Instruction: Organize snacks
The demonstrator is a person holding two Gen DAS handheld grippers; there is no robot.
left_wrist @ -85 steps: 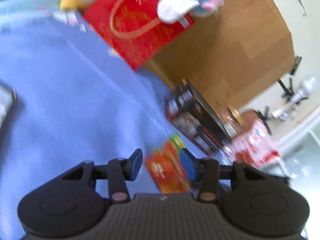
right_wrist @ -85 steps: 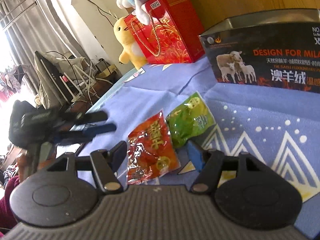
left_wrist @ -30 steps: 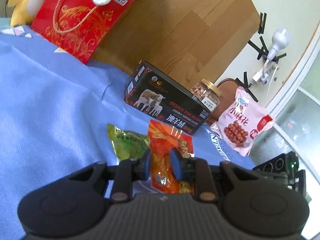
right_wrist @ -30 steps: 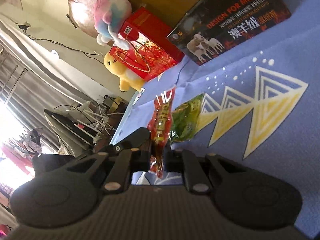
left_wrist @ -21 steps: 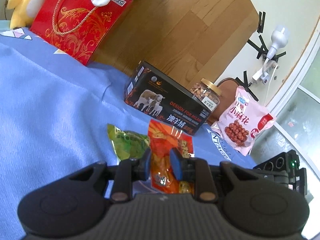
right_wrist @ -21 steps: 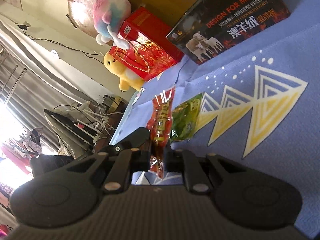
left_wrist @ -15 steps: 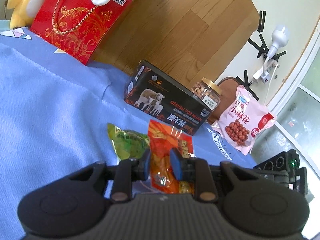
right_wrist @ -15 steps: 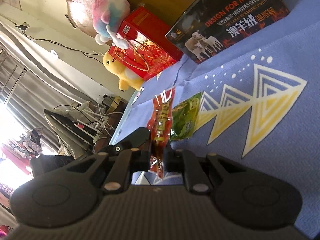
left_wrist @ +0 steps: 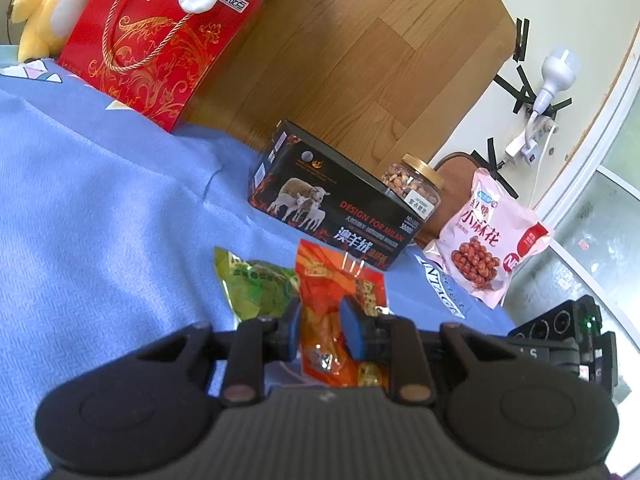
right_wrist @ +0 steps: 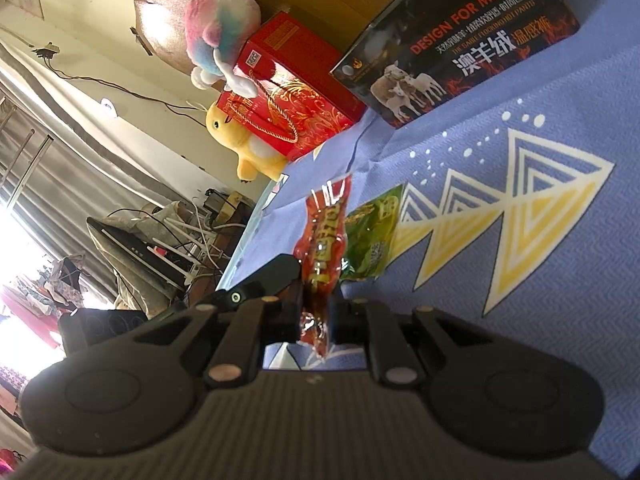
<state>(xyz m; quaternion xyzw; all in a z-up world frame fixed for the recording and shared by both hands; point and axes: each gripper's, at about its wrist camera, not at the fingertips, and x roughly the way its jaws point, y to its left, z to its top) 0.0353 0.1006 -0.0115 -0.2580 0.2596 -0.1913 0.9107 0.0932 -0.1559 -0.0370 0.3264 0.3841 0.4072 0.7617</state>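
Blue cloth (left_wrist: 100,208) covers the whole surface, a bed by the look of it, with a wooden headboard (left_wrist: 360,60) along the far edge. Leaning on that board near the far left corner is a red gift box (left_wrist: 160,52) with a yellow plush (left_wrist: 44,4) beside it and a pastel plush (right_wrist: 224,28) on top. Further right along the far edge sits a black box (left_wrist: 328,204) with sheep on it, then a jar of nuts (left_wrist: 414,186) just behind it, and a pink snack bag (left_wrist: 486,236) toward the far right corner.

Out in the middle of the cloth a green snack packet (left_wrist: 256,284) lies flat. The red snack packet (left_wrist: 332,300) is lifted on edge right beside it, touching or overlapping the green one. Both grippers have it: the left gripper (left_wrist: 320,330) has its fingers clenched on the near end, and the right gripper (right_wrist: 316,312) pinches the same packet from the other side.
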